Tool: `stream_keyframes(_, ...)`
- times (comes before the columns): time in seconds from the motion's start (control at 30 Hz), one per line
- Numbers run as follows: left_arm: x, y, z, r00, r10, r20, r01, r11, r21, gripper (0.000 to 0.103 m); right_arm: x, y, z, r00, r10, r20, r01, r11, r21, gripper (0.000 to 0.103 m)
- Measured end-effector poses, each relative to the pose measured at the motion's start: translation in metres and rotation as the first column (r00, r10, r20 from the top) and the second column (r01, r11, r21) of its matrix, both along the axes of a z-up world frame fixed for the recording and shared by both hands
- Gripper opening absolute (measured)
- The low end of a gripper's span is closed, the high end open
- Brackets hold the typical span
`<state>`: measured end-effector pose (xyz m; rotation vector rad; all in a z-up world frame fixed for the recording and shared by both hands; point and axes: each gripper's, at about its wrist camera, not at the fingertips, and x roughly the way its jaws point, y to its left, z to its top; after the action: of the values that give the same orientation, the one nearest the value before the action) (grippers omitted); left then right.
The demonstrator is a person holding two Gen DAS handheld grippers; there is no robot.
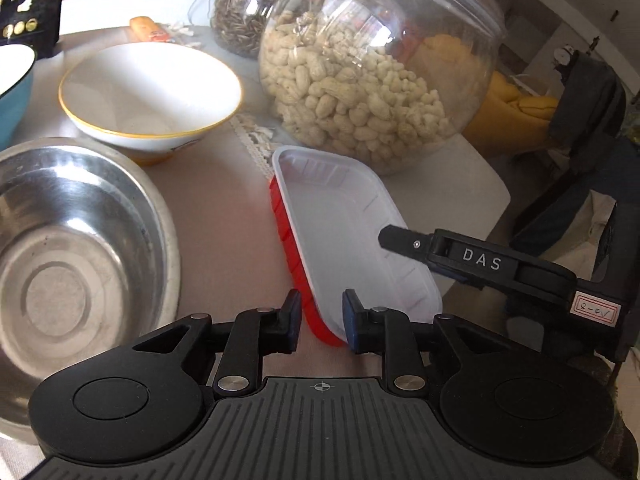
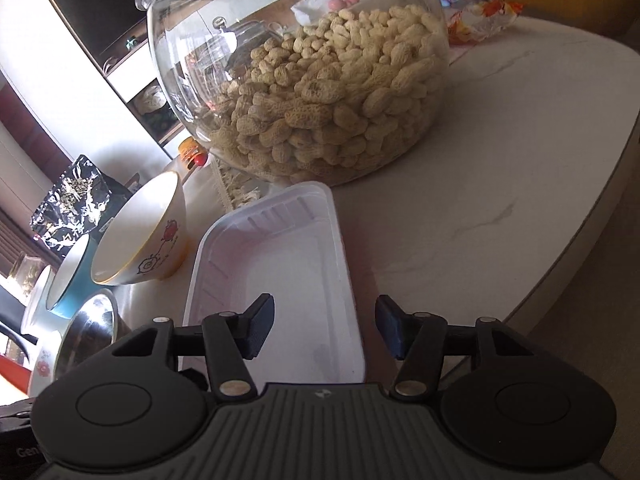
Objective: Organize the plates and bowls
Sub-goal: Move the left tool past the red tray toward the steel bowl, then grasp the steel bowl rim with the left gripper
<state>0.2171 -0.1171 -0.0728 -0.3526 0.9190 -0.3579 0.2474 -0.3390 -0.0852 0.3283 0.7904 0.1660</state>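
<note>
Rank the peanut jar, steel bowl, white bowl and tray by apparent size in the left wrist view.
1. Peanut jar, the largest.
2. Steel bowl, though it is cut off by the frame and nearer the camera, so unsure against the jar.
3. White bowl and tray look alike; no ranking.

Your left wrist view cuts the steel bowl (image 1: 72, 248) off at its left edge, and the blue bowl (image 1: 12, 92) shows only a sliver there. The peanut jar (image 1: 372, 76) loses its top to the upper edge and hides most of the darker jar (image 1: 244, 12) behind it. From the right wrist, your own gripper body covers the white tray's (image 2: 280, 264) near end, and the floral plate (image 2: 40, 364) at far left is barely readable.
</note>
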Motion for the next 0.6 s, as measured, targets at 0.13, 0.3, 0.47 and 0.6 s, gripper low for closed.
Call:
stream_keyframes(0.13, -0.035, 0.044, 0.027, 0.997, 0.034, 0.071, -0.028, 0.996, -0.08, 0.024, -0.019, 0.023, 0.032, 0.988, 0.078, 0.136, -0.075, 0.997, -0.028, 0.07)
stream_keyframes(0.3, -0.059, 0.113, 0.051, 0.942, 0.274, 0.193, -0.29, 0.955, 0.057, 0.024, -0.024, 0.084, 0.047, 0.947, 0.289, 0.138, -0.298, 0.953, 0.053, 0.08)
stream_keyframes(0.47, -0.054, 0.168, 0.037, 0.887, 0.428, 0.173, -0.452, 0.882, 0.134, 0.024, -0.014, 0.158, 0.023, 0.914, 0.405, 0.031, -0.406, 0.913, 0.039, 0.08)
stream_keyframes(0.6, -0.047, 0.179, 0.023, 0.892, 0.421, 0.166, -0.443, 0.887, 0.132, 0.024, -0.008, 0.188, 0.004, 0.911, 0.41, -0.03, -0.41, 0.912, 0.008, 0.08)
